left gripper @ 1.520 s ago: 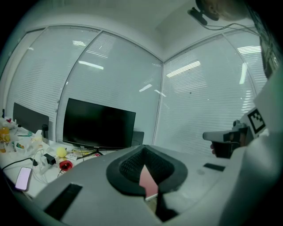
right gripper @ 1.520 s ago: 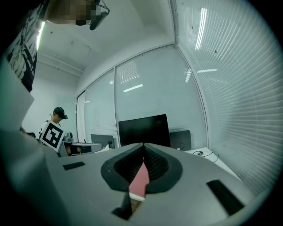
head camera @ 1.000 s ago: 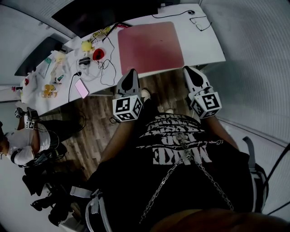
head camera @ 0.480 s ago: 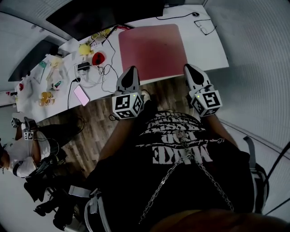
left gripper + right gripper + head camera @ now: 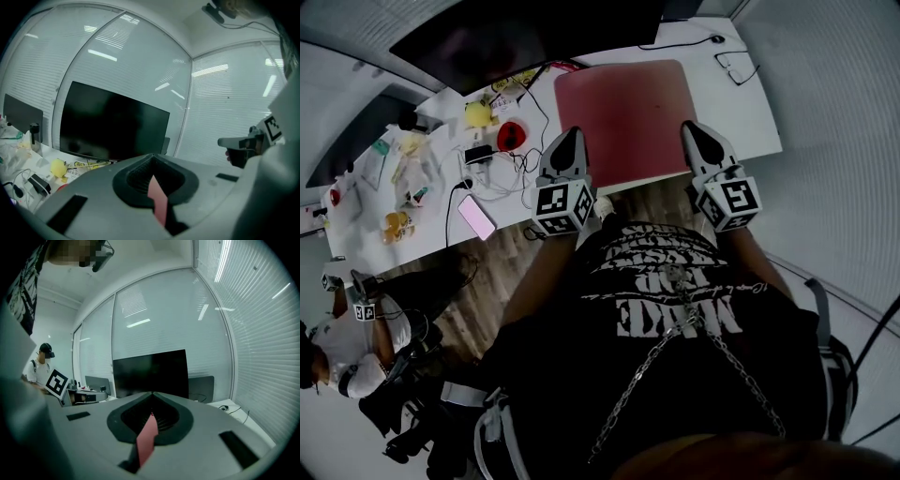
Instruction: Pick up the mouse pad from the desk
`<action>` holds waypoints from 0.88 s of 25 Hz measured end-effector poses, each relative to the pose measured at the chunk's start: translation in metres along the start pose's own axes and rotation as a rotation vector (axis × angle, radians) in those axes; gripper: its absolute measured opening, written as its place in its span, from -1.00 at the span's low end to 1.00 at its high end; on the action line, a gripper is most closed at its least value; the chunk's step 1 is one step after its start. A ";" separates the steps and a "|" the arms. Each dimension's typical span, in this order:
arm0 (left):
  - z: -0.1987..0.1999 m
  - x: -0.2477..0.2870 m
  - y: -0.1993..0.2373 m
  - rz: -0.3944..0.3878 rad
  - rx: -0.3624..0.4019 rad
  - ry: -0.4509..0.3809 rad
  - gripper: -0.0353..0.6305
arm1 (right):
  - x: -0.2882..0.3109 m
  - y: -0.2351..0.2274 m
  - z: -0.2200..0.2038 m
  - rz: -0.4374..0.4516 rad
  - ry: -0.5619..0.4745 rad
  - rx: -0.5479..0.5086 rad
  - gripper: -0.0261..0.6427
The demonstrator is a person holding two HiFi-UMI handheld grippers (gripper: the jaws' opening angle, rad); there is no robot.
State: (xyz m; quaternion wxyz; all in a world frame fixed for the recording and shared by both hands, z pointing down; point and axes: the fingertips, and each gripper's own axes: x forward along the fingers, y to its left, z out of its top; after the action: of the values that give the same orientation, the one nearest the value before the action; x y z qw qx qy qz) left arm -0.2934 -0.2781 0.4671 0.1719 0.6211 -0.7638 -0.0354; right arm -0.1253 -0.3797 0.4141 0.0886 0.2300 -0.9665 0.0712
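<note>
The red mouse pad point(image 5: 628, 112) lies flat on the white desk point(image 5: 750, 122), in front of a dark monitor point(image 5: 525, 37). My left gripper point(image 5: 571, 134) is shut and empty, its tip above the pad's near left edge. My right gripper point(image 5: 687, 127) is shut and empty too, its tip above the pad's near right edge. In the left gripper view the shut jaws point(image 5: 151, 157) leave only a red sliver of the pad point(image 5: 158, 199) showing below the tip. The right gripper view has the same look: shut jaws point(image 5: 151, 394) and a red sliver of pad point(image 5: 146, 437).
Left of the pad the desk holds cables point(image 5: 520, 155), a yellow object point(image 5: 478, 112), a red object point(image 5: 511, 134) and a pink phone point(image 5: 475, 217). Glasses point(image 5: 739, 66) and a mouse point(image 5: 717, 39) lie at the far right. Another person point(image 5: 356, 347) stands at the lower left.
Both grippers have moved forward from over the wooden floor to over the desk's front edge and the pad's near corners. Both stay shut.
</note>
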 end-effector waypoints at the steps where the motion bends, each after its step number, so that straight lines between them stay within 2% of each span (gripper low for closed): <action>1: 0.000 0.005 0.009 0.000 -0.004 0.005 -0.88 | 0.006 -0.003 -0.001 -0.017 0.004 -0.003 -0.92; 6: -0.014 0.032 0.054 0.025 -0.022 0.067 -0.88 | 0.030 -0.024 -0.012 -0.094 0.044 -0.013 -0.92; 12: -0.081 0.064 0.097 0.086 -0.098 0.252 -0.88 | 0.060 -0.070 -0.063 -0.143 0.199 -0.037 -0.92; 15: -0.123 0.082 0.114 0.125 -0.126 0.365 -0.88 | 0.082 -0.094 -0.101 -0.094 0.279 -0.016 -0.92; 20: -0.172 0.112 0.132 0.167 -0.193 0.495 -0.88 | 0.115 -0.140 -0.169 -0.029 0.463 -0.007 -0.89; 22: -0.183 0.120 0.140 0.187 -0.186 0.537 -0.86 | 0.124 -0.160 -0.199 -0.020 0.557 0.007 -0.62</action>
State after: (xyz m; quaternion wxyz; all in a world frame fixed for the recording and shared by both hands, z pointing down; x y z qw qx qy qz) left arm -0.3885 -0.3328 0.7030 0.4265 0.5166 -0.7384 0.0767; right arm -0.1338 -0.5393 0.6489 0.3507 0.2114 -0.9024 0.1342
